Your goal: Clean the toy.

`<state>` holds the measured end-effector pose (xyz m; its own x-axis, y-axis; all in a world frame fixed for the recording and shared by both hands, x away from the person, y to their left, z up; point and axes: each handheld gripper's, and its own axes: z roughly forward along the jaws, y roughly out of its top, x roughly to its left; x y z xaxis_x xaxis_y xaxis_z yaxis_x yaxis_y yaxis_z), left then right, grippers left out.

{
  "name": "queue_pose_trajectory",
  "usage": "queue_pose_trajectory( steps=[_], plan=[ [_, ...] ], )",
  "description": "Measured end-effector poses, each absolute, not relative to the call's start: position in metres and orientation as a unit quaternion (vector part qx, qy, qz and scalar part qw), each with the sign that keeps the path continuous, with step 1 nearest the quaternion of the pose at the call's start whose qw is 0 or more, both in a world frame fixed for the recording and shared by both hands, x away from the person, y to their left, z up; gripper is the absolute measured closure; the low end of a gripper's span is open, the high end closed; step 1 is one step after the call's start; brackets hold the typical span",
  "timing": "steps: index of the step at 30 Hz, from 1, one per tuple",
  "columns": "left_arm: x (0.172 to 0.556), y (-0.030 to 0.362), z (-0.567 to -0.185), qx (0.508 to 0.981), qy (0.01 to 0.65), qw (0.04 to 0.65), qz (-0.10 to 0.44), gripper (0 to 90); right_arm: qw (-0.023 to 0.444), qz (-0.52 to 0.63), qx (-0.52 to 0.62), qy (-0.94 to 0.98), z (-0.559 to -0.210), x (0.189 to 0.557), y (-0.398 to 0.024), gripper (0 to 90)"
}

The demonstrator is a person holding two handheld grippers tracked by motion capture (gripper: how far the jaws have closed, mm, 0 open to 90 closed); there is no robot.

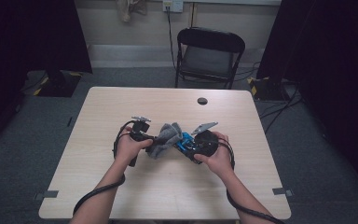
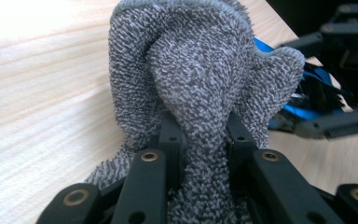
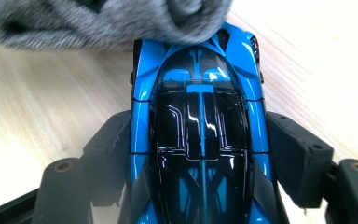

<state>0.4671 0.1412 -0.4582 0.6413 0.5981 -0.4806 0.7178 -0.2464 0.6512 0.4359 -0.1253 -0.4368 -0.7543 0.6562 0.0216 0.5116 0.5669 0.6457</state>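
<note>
Grey terry cloth point(image 2: 200, 79) pinched in left gripper point(image 2: 204, 140), touching blue toy car point(image 3: 200, 135).

The table point(image 1: 168, 186) is seen from a fixed high view, above the person's side, facing forward and down toward a chair point(image 1: 209, 56) at the far edge. The left gripper view is taken from very close, along the jaws of the left gripper point(image 2: 200, 140), onto a grey cloth point(image 2: 191, 70). The right gripper view is set equally near, looking down along a blue toy car point(image 3: 200, 140). Cloth, car and tabletop are shared by all three views.
</note>
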Motion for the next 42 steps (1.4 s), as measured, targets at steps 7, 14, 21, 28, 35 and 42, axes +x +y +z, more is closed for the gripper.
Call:
queue_pose_trajectory(
  steps=[7, 14, 21, 28, 35, 42],
  plan=[
    [0.459, 0.142, -0.462, 0.802, 0.400, 0.438, -0.070, 74.0, 0.120, 0.314, 0.352, 0.874, -0.436, 0.443, -0.132, 28.5],
    [0.465, 0.158, -0.461, 0.794, 0.449, 0.409, 0.025, 74.0, 0.118, 0.332, 0.352, 0.867, -0.428, 0.442, -0.137, 28.6],
    [0.464, 0.139, -0.461, 0.808, 0.427, 0.406, 0.027, 74.0, 0.121, 0.350, 0.347, 0.862, -0.414, 0.442, -0.129, 28.5],
    [0.454, 0.112, -0.465, 0.819, 0.390, 0.421, -0.005, 74.0, 0.117, 0.345, 0.351, 0.863, -0.417, 0.444, -0.124, 28.5],
    [0.445, 0.095, -0.465, 0.828, 0.371, 0.421, -0.018, 74.0, 0.123, 0.342, 0.356, 0.861, -0.422, 0.447, -0.120, 28.5],
    [0.438, 0.084, -0.469, 0.831, 0.356, 0.427, -0.033, 74.1, 0.117, 0.343, 0.371, 0.855, -0.428, 0.451, -0.117, 28.5]
  ],
)
